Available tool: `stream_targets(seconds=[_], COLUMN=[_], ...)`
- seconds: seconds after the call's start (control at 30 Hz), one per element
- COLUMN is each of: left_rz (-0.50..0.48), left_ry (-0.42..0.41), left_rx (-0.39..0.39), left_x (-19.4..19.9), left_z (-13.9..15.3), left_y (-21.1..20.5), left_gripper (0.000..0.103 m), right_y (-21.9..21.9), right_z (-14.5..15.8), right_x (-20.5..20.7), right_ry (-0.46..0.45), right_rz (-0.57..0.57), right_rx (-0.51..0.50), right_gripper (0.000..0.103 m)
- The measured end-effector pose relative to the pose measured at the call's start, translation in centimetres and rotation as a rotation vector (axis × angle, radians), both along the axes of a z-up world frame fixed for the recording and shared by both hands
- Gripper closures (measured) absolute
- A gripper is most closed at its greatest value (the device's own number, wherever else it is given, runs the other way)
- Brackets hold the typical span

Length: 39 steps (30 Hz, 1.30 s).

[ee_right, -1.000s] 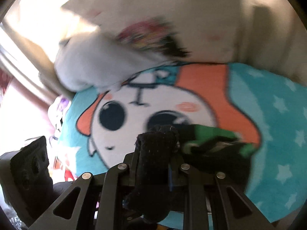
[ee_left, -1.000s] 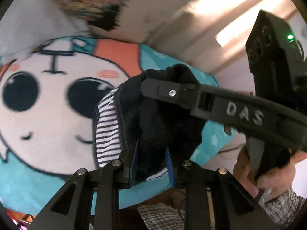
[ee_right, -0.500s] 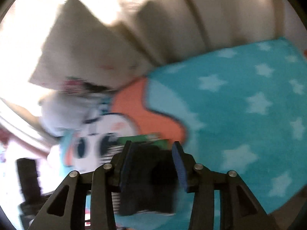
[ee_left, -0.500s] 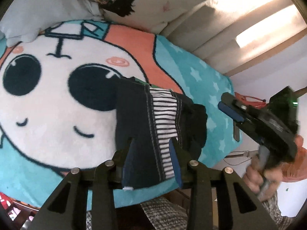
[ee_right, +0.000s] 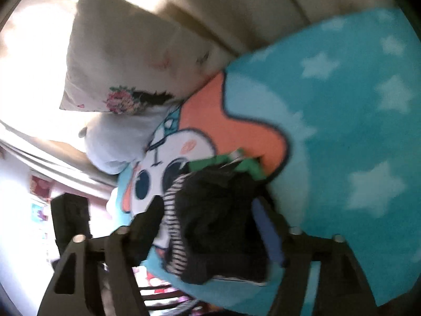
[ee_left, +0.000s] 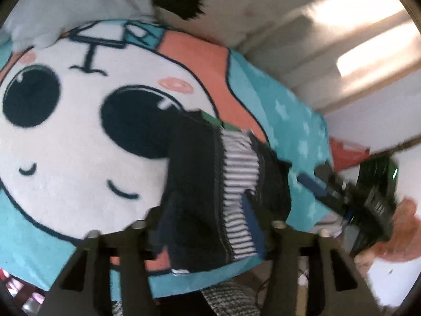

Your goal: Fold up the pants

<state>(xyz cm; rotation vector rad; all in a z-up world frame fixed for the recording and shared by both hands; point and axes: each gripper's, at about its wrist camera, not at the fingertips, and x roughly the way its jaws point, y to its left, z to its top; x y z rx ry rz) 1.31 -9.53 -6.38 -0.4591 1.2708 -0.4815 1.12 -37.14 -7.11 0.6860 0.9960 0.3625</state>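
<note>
So the pants [ee_left: 210, 184] are down on the blanket [ee_left: 79, 158] now, bunched into a dark folded stack with a black-and-white striped lining showing along one side and a bit of green peeking out at the far end; they sit near the blanket's near edge, half over the cartoon face's big eye and half over the orange patch

Our left gripper [ee_left: 208, 216] has just been opening; its jaws stand partway apart with the near end of the pants between them, and we can't tell for sure whether the blue pads still touch the cloth, though it looks loose rather than pinched; our right gripper [ee_right: 210, 226] has also just been opening and stands wide, the pile sitting between the fingers without being squeezed; in the left wrist view we see it off the blanket's right edge, held in a hand [ee_left: 394, 237]

Room-wise: lots of open teal star blanket to the right of the pile in the right wrist view; the far side is closed off by a pillow [ee_right: 118, 60] and a white plush thing [ee_right: 113, 142] against the headboard [ee_right: 263, 5]; the near edge of the blanket drops away just below the pile, so little room there; everything's a bit blurry
</note>
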Motion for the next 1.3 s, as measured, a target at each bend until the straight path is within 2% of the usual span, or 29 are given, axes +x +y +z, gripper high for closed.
stream_targets(seconds=[0.1,0.13,0.27,0.33,0.37,0.4,0.43,0.53,0.63,0.73,0.83,0.9,0.97,1.03,1.07,1.13,1.2,1.27,1.3], left_rz=[0.021,0.012,-0.03,-0.06,-0.081,-0.1,-0.115,-0.104,-0.067,-0.032,-0.011,0.015,0.058,0.075,0.09,0.107,0.109,0.106,0.099], left_ry=[0.053,0.063,0.079,0.054,0.05,0.053,0.064,0.041,0.017,-0.013,-0.042,-0.036,-0.004,0.046,0.055,0.013,-0.039,-0.081,-0.089], left_rx=[-0.079,-0.097,-0.062,-0.029,-0.006,-0.009,-0.033,-0.051,-0.072,-0.045,0.018,0.075,0.145,0.124,0.097,0.098,0.14,0.145,0.143], left_x=[1.1,1.5,2.8,2.8,2.8,2.8,2.8,2.9,4.0,6.1,8.6,10.3,11.8,12.7,12.6,11.7,10.5,8.8,8.2], left_z=[-1.3,-1.9,-3.9,-3.8,-3.6,-3.4,-3.1,-1.6,-0.1,0.9,1.3,0.7,-0.8,-2.2,-2.1,-0.7,1.1,2.5,2.7], left_y=[0.7,0.5,-2.1,-3.5,-4.1,-4.6,-4.7,-4.2,-3.0,-1.9,-1.6,-1.4,-1.1,-0.6,-0.2,0.4,0.7,0.9,0.7], left_gripper=[0.042,0.038,0.027,0.025,0.03,0.04,0.057,0.064,0.064,0.064,0.063,0.055,0.051,0.048,0.048,0.048,0.048,0.048,0.048], right_y=[-0.8,-0.6,0.8,1.5,1.8,2.2,2.5,2.7,3.1,4.1,5.5,6.4,7.3,7.8,7.9,7.2,6.3,5.6,5.4], right_z=[-1.1,-1.9,-4.9,-5.4,-5.4,-5.4,-5.5,-4.2,-1.9,-0.3,0.5,0.4,-0.5,-2.1,-3.1,-2.9,-1.1,1.5,2.5], right_x=[-0.4,-0.3,0.8,0.8,1.0,1.3,1.6,1.9,2.5,4.5,7.5,9.1,11.0,12.4,13.0,12.8,11.8,10.2,9.5], right_ry=[0.023,0.045,0.097,0.078,0.07,0.085,0.11,0.098,0.056,0.017,-0.006,-0.011,0.003,0.056,0.094,0.097,0.046,-0.03,-0.061], right_rz=[-0.014,-0.014,0.017,0.029,0.04,0.055,0.062,0.078,0.101,0.118,0.125,0.13,0.13,0.134,0.134,0.125,0.085,0.044,0.037], right_rx=[0.013,0.024,0.008,-0.008,-0.011,-0.005,-0.004,0.006,0.017,-0.002,-0.04,-0.063,-0.098,-0.14,-0.168,-0.156,-0.174,-0.203,-0.207], right_gripper=[0.023,0.023,0.023,0.025,0.033,0.054,0.059,0.068,0.069,0.069,0.069,0.069,0.062,0.047,0.046,0.046,0.046,0.046,0.05])
